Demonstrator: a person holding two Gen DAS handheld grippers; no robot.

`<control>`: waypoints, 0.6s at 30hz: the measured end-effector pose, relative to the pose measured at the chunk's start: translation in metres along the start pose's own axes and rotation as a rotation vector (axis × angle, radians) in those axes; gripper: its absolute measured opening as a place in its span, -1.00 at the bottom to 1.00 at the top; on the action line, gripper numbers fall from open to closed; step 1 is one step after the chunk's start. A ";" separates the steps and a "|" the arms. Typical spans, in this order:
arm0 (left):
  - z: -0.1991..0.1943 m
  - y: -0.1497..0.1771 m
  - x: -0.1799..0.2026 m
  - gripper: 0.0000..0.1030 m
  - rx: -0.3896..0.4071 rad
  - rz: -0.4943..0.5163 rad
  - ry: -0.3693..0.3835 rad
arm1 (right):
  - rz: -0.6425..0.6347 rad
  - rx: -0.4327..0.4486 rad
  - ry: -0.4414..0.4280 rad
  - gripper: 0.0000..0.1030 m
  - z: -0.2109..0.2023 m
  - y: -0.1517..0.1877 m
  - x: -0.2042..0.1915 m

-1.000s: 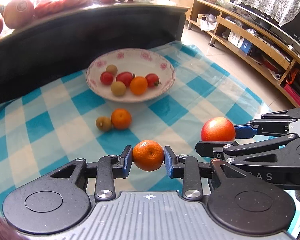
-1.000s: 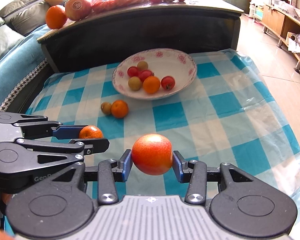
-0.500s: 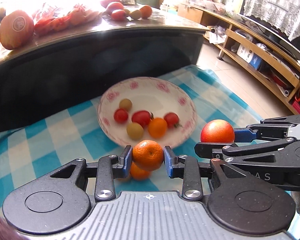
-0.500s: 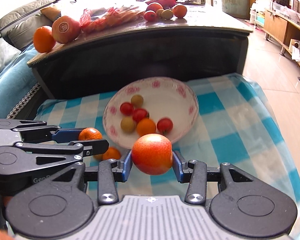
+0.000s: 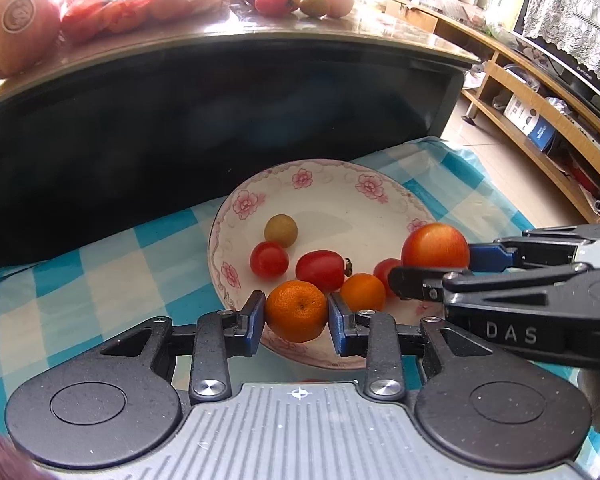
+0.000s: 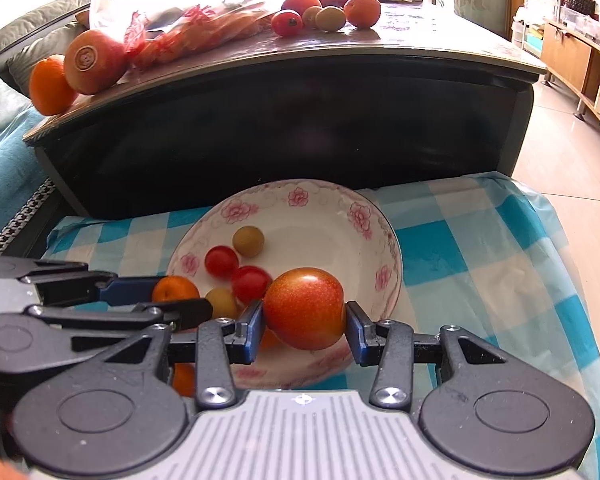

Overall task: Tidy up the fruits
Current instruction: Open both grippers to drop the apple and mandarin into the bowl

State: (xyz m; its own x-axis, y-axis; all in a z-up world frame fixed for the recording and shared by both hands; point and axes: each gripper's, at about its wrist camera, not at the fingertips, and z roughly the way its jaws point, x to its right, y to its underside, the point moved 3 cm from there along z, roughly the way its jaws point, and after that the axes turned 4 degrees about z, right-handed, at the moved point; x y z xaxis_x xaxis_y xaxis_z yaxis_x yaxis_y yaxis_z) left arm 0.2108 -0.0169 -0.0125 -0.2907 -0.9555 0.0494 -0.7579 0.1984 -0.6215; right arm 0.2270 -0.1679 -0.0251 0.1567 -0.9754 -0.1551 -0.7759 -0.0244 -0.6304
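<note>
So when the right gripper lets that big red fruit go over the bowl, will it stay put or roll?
The red fruit is round and smooth, so it will probably roll a little. The bowl curves inward, so it should settle toward the cherry tomatoes. It is far bigger than they are, and may nudge them.

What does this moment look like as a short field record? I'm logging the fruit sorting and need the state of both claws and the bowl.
left claw: shut on mandarin, above bowl's near rim
right claw: shut on red-orange fruit, over the bowl
bowl: white, pink flowers, on blue checked cloth
bowl contents: three red tomatoes, two yellow-green fruits, one orange fruit
dark table: behind the bowl, more fruit on top
</note>
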 end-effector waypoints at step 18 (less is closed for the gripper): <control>-0.001 -0.007 -0.007 -0.04 0.034 -0.041 -0.023 | 0.031 0.057 -0.033 -0.08 0.001 -0.012 0.005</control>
State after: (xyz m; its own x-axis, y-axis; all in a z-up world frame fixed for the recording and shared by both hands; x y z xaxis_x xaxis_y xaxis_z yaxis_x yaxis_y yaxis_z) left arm 0.2177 -0.0114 -0.0079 -0.2456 -0.9676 0.0577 -0.7483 0.1514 -0.6459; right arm 0.2380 -0.1723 -0.0187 0.1535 -0.9678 -0.1995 -0.7449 0.0193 -0.6669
